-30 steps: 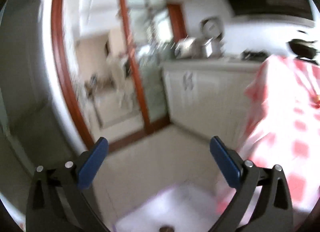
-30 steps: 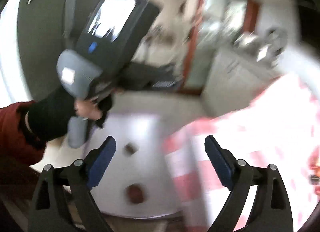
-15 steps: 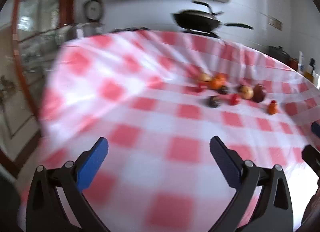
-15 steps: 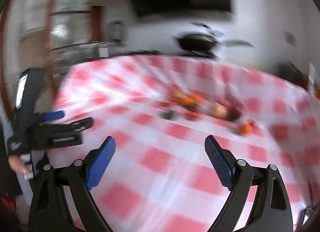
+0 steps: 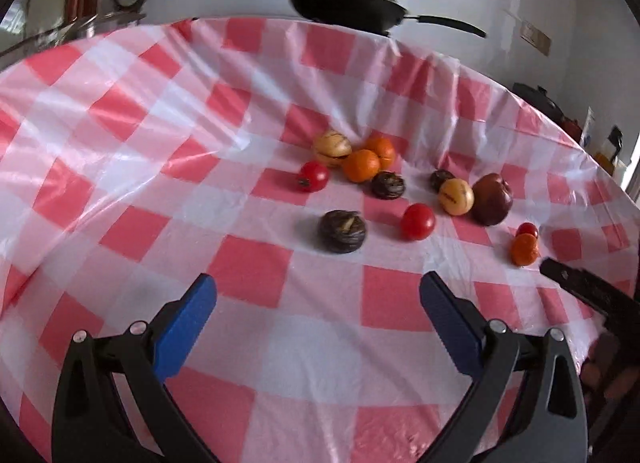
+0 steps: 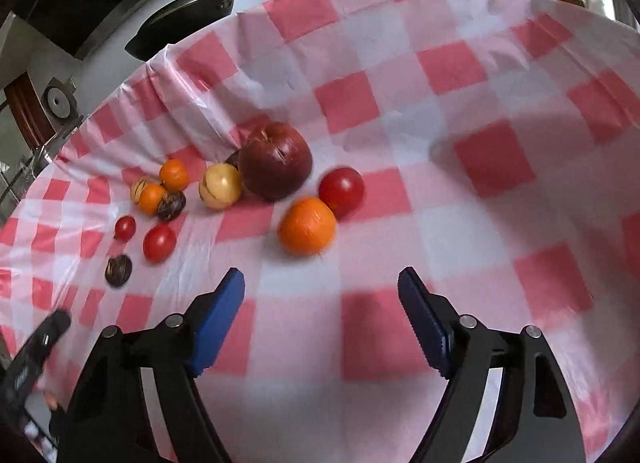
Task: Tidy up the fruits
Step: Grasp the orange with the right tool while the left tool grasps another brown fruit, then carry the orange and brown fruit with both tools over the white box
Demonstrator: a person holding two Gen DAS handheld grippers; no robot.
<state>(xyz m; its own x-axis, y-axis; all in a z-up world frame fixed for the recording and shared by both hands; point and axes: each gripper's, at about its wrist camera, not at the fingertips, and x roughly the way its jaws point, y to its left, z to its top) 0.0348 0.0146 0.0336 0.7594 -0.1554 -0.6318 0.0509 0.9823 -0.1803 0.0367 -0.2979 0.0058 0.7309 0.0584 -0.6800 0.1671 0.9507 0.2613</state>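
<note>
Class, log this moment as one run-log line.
stage: approach | left gripper: open, empty | right gripper: open, empty, jaws just narrowing | nearest: orange

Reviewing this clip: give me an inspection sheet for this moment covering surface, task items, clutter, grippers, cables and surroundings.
Surface: red-and-white checked tablecloth, wrinkled and glossy.
Job's things: loose fruit scattered on the cloth: large dark red apple, oranges, red tomatoes, pale striped fruits, dark wrinkled fruits. No bowl or tray in view.
Clutter: nothing seen.
Grippers: left gripper open, empty; right gripper open, empty, its jaws have just been closing; both short of the fruit.
Cables: nothing seen.
Surroundings: black pan behind the table, white wall.
</note>
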